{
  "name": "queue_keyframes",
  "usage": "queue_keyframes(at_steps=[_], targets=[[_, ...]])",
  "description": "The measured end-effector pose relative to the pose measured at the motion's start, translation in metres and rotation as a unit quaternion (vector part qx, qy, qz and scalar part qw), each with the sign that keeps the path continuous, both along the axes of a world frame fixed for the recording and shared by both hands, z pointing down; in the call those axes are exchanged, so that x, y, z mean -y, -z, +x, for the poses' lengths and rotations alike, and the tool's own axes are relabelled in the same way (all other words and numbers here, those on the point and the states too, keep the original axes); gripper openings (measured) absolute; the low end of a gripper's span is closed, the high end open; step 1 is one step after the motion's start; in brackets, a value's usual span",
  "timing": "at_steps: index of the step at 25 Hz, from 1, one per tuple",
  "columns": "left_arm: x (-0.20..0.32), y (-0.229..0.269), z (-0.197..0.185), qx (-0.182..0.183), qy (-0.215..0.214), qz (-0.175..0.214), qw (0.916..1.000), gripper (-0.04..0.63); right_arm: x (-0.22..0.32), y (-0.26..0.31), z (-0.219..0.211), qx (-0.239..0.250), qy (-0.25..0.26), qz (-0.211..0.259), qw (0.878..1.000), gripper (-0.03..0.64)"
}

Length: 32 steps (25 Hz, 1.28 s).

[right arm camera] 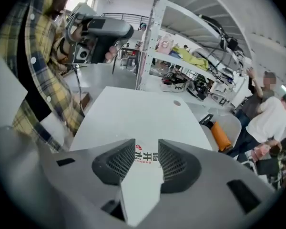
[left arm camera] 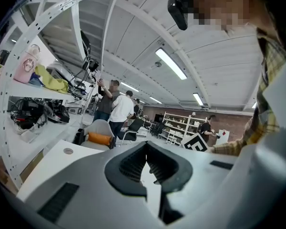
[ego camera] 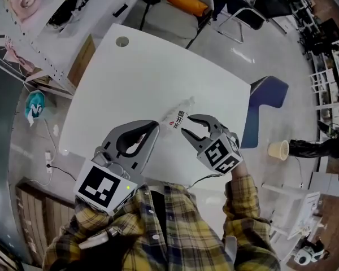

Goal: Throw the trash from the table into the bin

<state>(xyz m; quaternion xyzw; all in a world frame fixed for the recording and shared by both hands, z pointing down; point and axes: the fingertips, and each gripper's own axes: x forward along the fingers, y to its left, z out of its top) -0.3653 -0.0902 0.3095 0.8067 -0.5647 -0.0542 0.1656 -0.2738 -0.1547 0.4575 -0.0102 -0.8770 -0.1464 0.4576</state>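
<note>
A crushed clear plastic bottle [ego camera: 179,115] with a white printed label lies on the white table [ego camera: 135,78], near its front edge. My right gripper [ego camera: 187,125] points down at the bottle's near end with its jaws open. In the right gripper view, the bottle's label [right arm camera: 147,157] shows in the gap of the right gripper [right arm camera: 147,149], and the pads are not pressing on it. My left gripper [ego camera: 155,125] hovers just left of the bottle, shut and empty. In its own view the left gripper [left arm camera: 147,146] has its tips together. No bin is in sight.
A blue chair [ego camera: 266,99] stands off the table's right side, and a paper cup [ego camera: 278,149] sits on the floor beyond it. A chair with an orange cushion [ego camera: 186,1] is behind the table. A round cable hole [ego camera: 122,41] marks the table's far corner. Shelving [ego camera: 39,16] lines the left.
</note>
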Motion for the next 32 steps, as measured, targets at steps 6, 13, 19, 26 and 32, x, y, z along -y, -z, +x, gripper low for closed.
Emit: queue_keyframes(at_steps=[6,13,19,26,32], targets=[[-0.01,-0.011,-0.01,-0.004,0.019,-0.016,0.9997,0.009,-0.004,-0.038,-0.002,-0.079,0.098,0.011,0.992,0.195],[-0.02,-0.02,-0.025,-0.015,0.049,-0.029,0.9983,0.009,0.003,-0.078,-0.003,-0.169,0.211,0.056,0.961,0.27],[-0.028,-0.033,-0.04,-0.006,0.063,-0.046,0.9969,0.009,0.015,-0.098,-0.004,-0.227,0.276,0.089,0.93,0.29],[-0.027,-0.039,-0.056,-0.003,0.079,-0.051,0.9956,0.009,0.012,-0.119,-0.009,-0.269,0.343,0.079,0.896,0.299],[-0.023,-0.042,-0.06,-0.009,0.086,-0.055,0.9947,0.009,0.012,-0.14,-0.013,-0.28,0.359,0.071,0.887,0.299]])
